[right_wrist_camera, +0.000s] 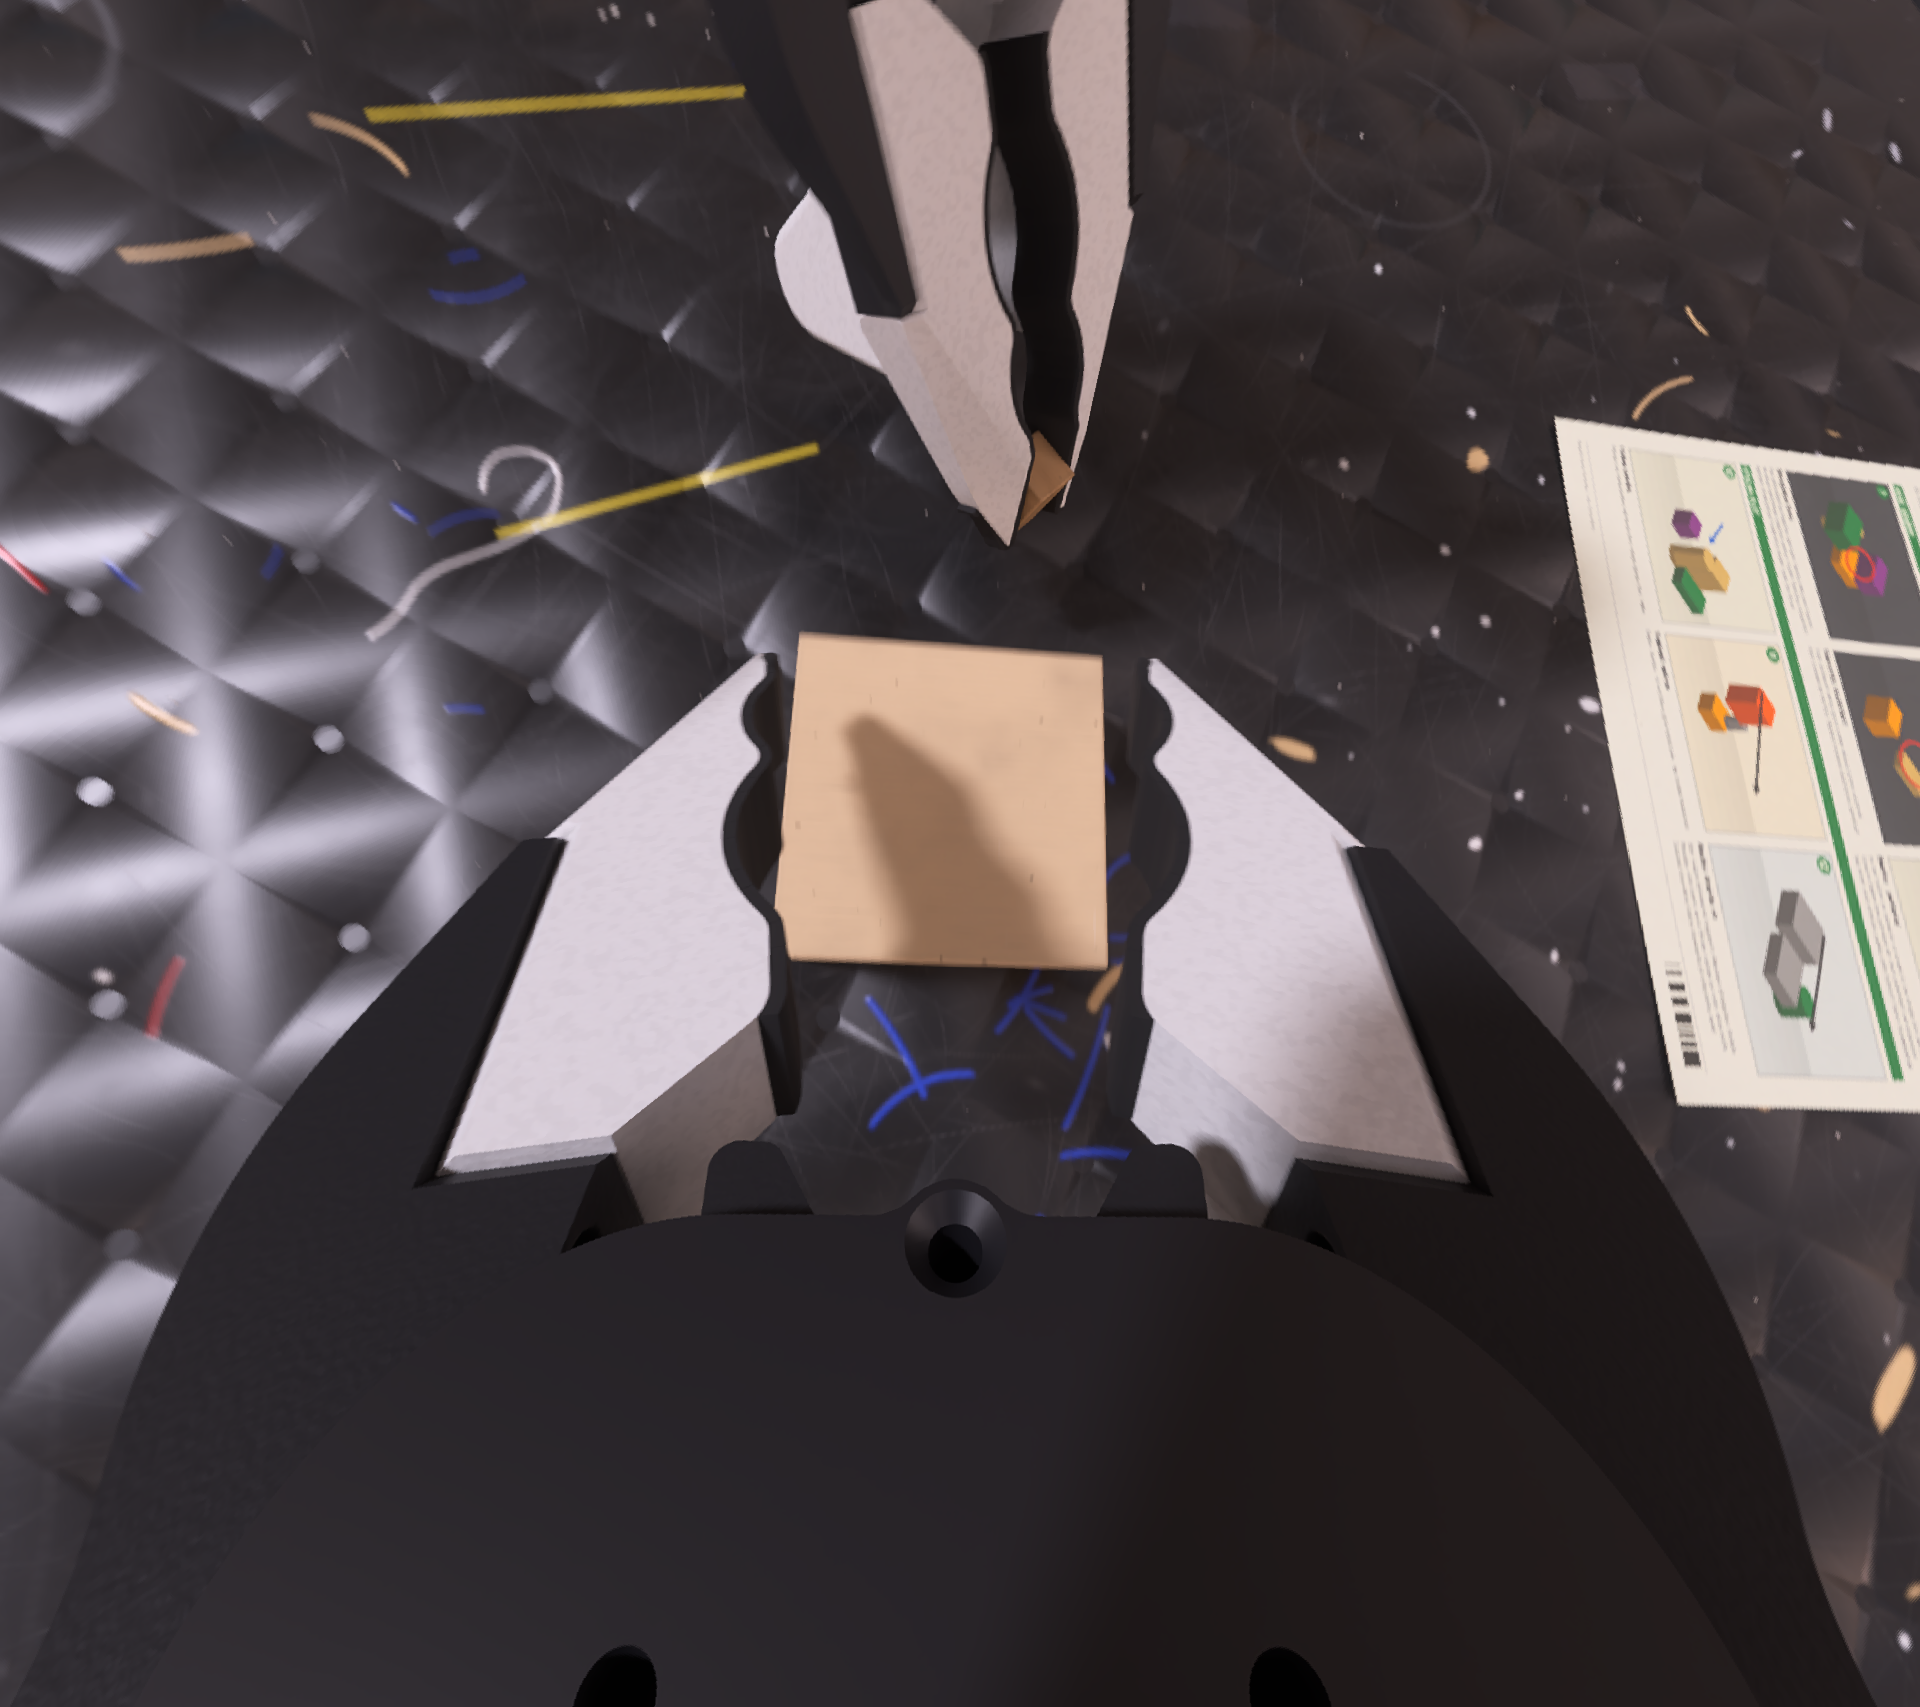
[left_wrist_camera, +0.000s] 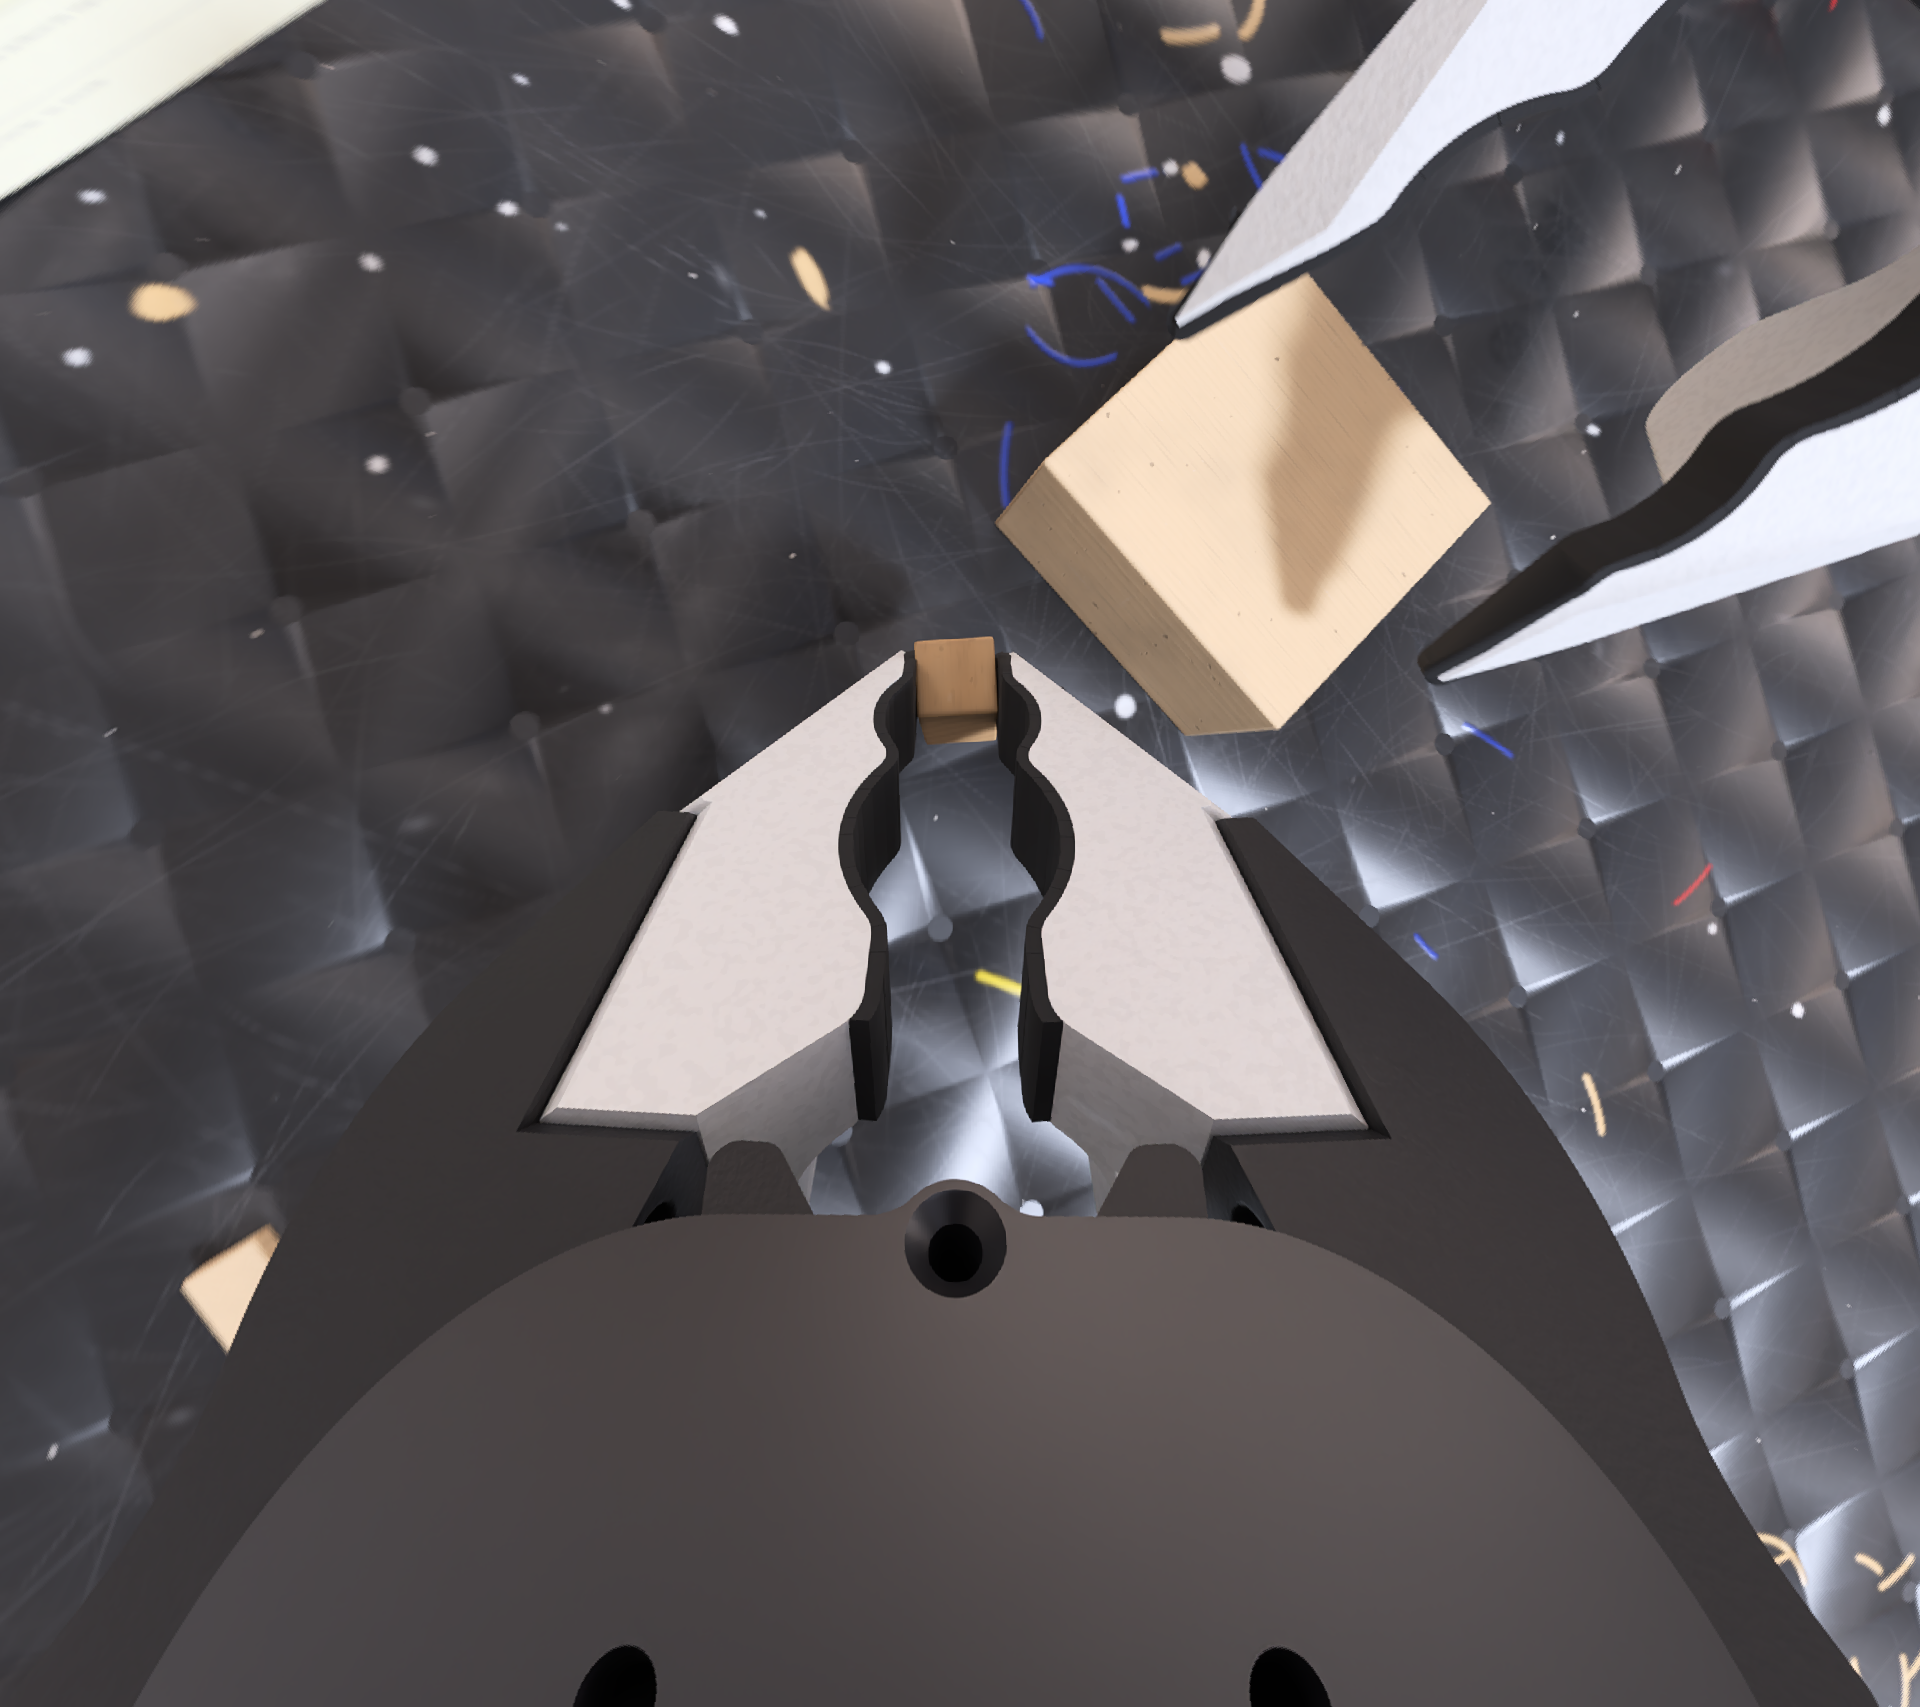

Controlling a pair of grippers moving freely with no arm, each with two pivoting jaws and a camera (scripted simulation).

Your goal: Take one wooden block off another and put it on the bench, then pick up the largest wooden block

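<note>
Wooden blocks are seen at two places: a small wooden block (left_wrist_camera: 956, 686) is pinched at the tips of the clenched left tongs (left_wrist_camera: 956, 670), held clear of the dark worktop (left_wrist_camera: 520, 514), while the largest wooden block (right_wrist_camera: 940, 800) is framed between the spread fingers of the released right tongs (right_wrist_camera: 956, 681). An instruction sheet (right_wrist_camera: 1766, 774) is laid on the worktop well apart from both.

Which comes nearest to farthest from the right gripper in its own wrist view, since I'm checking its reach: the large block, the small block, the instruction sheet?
1. Large block: between the open fingers of the right gripper.
2. Small block: just ahead, pinched in the left gripper.
3. Instruction sheet: farthest, flat on the bench off to the right.
</note>
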